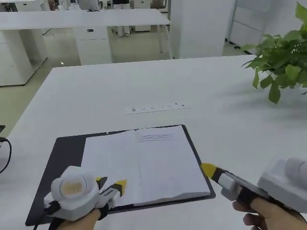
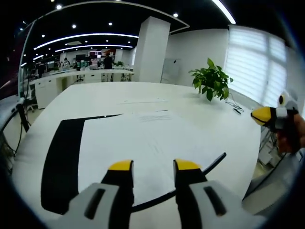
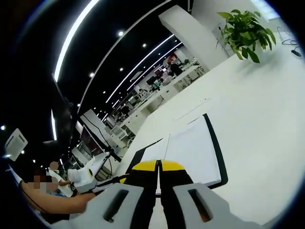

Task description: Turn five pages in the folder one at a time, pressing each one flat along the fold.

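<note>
An open folder (image 1: 144, 165) with a black cover and white pages lies flat near the table's front edge. Its fold (image 1: 139, 163) runs down the middle, and the right page (image 1: 170, 163) has a few printed lines at its top. My left gripper (image 1: 111, 184) hovers open over the left page's near corner, and the left gripper view shows its yellow-tipped jaws (image 2: 153, 167) apart above the paper (image 2: 143, 143). My right gripper (image 1: 209, 169) sits just off the folder's right edge, shut on nothing. The right gripper view shows its tips (image 3: 159, 167) together, pointing at the folder (image 3: 193, 152).
A potted plant (image 1: 283, 62) stands at the table's far right. A row of flush sockets (image 1: 156, 108) lies beyond the folder. A dark cable (image 1: 5, 153) hangs at the left table edge. Other white desks (image 1: 81, 21) stand behind.
</note>
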`<action>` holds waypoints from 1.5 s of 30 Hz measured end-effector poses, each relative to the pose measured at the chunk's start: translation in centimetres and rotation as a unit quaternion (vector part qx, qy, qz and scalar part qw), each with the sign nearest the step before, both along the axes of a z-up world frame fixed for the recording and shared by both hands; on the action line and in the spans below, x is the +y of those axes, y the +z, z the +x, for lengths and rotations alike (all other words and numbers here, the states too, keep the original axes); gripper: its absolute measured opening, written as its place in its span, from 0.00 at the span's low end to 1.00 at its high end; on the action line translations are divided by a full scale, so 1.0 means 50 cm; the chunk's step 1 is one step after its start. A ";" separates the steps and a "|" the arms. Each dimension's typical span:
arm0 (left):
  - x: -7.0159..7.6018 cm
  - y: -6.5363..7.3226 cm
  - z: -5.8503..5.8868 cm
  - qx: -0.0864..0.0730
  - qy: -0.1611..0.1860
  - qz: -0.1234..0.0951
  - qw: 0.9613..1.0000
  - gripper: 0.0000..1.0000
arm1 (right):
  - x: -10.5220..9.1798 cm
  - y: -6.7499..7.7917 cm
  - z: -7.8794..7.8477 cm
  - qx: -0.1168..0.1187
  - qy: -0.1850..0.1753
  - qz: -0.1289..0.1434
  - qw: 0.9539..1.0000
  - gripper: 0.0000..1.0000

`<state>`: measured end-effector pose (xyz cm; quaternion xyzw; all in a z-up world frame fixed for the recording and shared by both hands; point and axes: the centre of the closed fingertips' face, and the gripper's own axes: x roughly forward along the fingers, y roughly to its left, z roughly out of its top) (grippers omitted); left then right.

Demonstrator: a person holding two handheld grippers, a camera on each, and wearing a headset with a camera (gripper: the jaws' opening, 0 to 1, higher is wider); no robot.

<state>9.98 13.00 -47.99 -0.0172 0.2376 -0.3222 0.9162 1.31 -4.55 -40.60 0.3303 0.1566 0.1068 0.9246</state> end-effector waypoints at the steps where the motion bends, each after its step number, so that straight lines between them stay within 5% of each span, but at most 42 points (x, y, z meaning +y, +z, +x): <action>1: -0.020 0.004 -0.005 -0.009 -0.013 0.003 1.000 0.33 | -0.007 0.001 0.000 -0.006 -0.001 -0.017 1.000 0.00; 12: -0.133 -0.023 -0.045 0.011 -0.064 0.008 0.998 0.37 | -0.051 -0.040 -0.035 0.030 0.011 -0.067 0.997 0.04; 18: -0.167 -0.040 -0.061 0.022 -0.080 0.014 0.996 0.42 | -0.066 -0.063 -0.053 0.044 0.020 -0.087 0.995 0.15; 30: -0.210 -0.053 -0.079 0.010 -0.100 0.031 0.994 0.58 | -0.075 -0.078 -0.053 0.041 0.025 -0.116 0.992 0.40; 40: -0.119 -0.033 -0.084 0.007 -0.078 0.077 0.994 0.77 | -0.072 -0.074 -0.043 0.036 0.028 -0.123 0.991 0.57; 42: -0.095 -0.012 -0.082 0.016 -0.053 0.052 0.997 0.82 | -0.068 -0.069 -0.038 0.033 0.032 -0.128 0.991 0.60; 45: -0.050 0.000 -0.084 0.017 -0.044 0.061 0.997 0.88 | -0.062 -0.061 -0.031 0.026 0.035 -0.134 0.990 0.67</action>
